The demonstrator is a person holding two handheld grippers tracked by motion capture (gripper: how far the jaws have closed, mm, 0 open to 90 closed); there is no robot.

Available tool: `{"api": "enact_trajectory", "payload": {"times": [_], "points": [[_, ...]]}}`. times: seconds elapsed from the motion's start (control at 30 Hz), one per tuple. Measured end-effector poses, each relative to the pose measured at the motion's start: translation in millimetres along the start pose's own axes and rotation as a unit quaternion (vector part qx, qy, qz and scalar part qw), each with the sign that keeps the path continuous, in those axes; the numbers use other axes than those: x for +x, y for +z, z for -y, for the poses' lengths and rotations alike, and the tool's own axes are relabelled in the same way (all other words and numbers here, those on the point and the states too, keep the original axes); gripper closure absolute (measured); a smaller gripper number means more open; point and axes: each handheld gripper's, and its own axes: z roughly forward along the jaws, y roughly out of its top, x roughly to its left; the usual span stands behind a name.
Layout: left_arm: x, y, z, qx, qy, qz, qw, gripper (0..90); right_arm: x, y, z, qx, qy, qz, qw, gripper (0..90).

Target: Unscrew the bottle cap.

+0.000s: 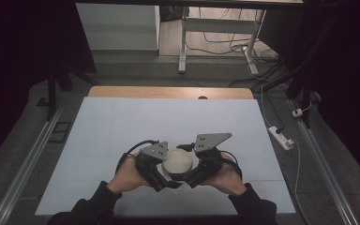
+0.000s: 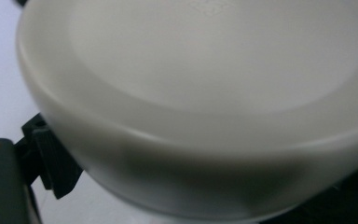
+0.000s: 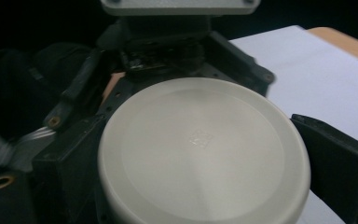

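Round white lid [image 1: 178, 161] sits low and centre in the high view, right between the two grippers, over the pale sheet [image 1: 122, 126] that covers the table. It looks like a cream-coloured disc with a raised rim and a flat top, likely the cap of a jar or tub, though whatever is beneath it is hidden by the black jaws.

Left gripper [image 1: 161, 174] comes in from the lower left, right gripper [image 1: 192, 176] from the lower right, and they meet under and around the disc, almost mirror images. Both hands are equally close; neither has the edge on reach.

In the right gripper view the lid [image 3: 204, 151] fills the middle of the frame, flat face up, and a black jaw presses in at the right edge of the rim, with more black structure hugging its left side. That reads as the right gripper clamped across the lid's width. In the left gripper view the lid [image 2: 205, 107] looms huge and blurred, tilted across the frame, with one jaw tip just touching its lower left flank; the other jaw is lost in shadow, so whether this claw is gripping or merely alongside cannot be told.

Being round, the lid has no long axis; its turning axis points up, so the coming move likely depends on a twist or lift.
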Motion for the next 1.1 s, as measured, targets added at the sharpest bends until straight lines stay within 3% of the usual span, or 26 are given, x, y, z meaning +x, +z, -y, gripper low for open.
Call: {"api": "enact_trajectory", "payload": {"times": [0.03, 0.07, 0.1, 0.2, 0.27, 0.4, 0.5, 0.53, 0.57, 0.6, 0.63, 0.7, 0.8, 0.93, 1.1], "points": [[0.0, 0.0, 0.0, 0.000, 0.000, 0.000, 1.0000, 7.4, 0.0, 0.0, 0.0, 0.000, 0.000, 0.000, 1.0000, 7.1], [-1.0, 0.9, -0.3, 0.002, 0.009, 0.017, 0.9998, 7.4, -0.5, -1.2, 1.2, 0.000, -0.015, -0.024, 0.9996, 7.0], [-1.6, 1.3, -0.2, 0.004, 0.013, 0.019, 0.9997, 7.4, -0.3, -1.3, 1.8, 0.000, -0.019, -0.033, 0.9993, 7.0], [-1.9, 1.3, -0.1, 0.003, 0.013, 0.013, 0.9998, 7.4, -0.2, -1.1, 3.1, -0.002, -0.023, -0.039, 0.9990, 6.1], [-1.5, 0.0, -0.2, -0.001, 0.006, 0.001, 1.0000, 7.4, 0.6, -1.1, 2.5, -0.010, -0.018, -0.017, 0.9996, 0.0], [2.0, -4.4, 0.4, -0.009, -0.021, -0.041, 0.9989, 7.4, 1.7, -7.2, -1.1, -0.036, 0.001, 0.035, 0.9987, 0.0], [4.1, -6.5, 1.5, -0.009, -0.044, -0.077, 0.9961, 7.4, 2.8, -10.4, -2.1, -0.045, 0.019, 0.072, 0.9962, 0.0], [4.1, -6.5, 1.5, -0.009, -0.044, -0.077, 0.9961, 7.4, 3.3, -10.4, -2.2, -0.044, 0.025, 0.089, 0.9948, 0.0], [4.1, -6.1, 1.4, -0.009, -0.059, -0.097, 0.9935, 7.4, 3.7, -9.6, -2.3, -0.042, 0.030, 0.103, 0.9934, 0.0], [4.1, -6.1, 1.4, -0.009, -0.059, -0.097, 0.9935, 7.4, 4.4, -8.6, -2.2, -0.040, 0.034, 0.115, 0.9920, 0.0], [3.9, -5.8, 0.5, -0.002, -0.062, -0.115, 0.9914, 7.4, 5.1, -7.0, -2.2, -0.040, 0.040, 0.124, 0.9907, 0.0], [2.4, -4.3, -0.6, 0.002, -0.066, -0.127, 0.9897, 7.4, 6.7, -3.2, -2.6, -0.038, 0.050, 0.136, 0.9888, 0.0], [0.7, -2.9, -2.2, 0.001, -0.069, -0.130, 0.9892, 7.4, 9.7, 2.7, -3.3, -0.028, 0.051, 0.161, 0.9852, 0.0], [-1.5, -2.2, -4.2, -0.001, -0.066, -0.128, 0.9896, 7.4, 12.7, 7.4, -2.6, -0.031, 0.046, 0.166, 0.9846, 2.1], [-1.6, -3.7, -3.5, -0.008, -0.046, -0.095, 0.9944, 7.4, 18.5, 8.2, -3.5, -0.039, 0.023, 0.156, 0.9866, 7.1]]}}
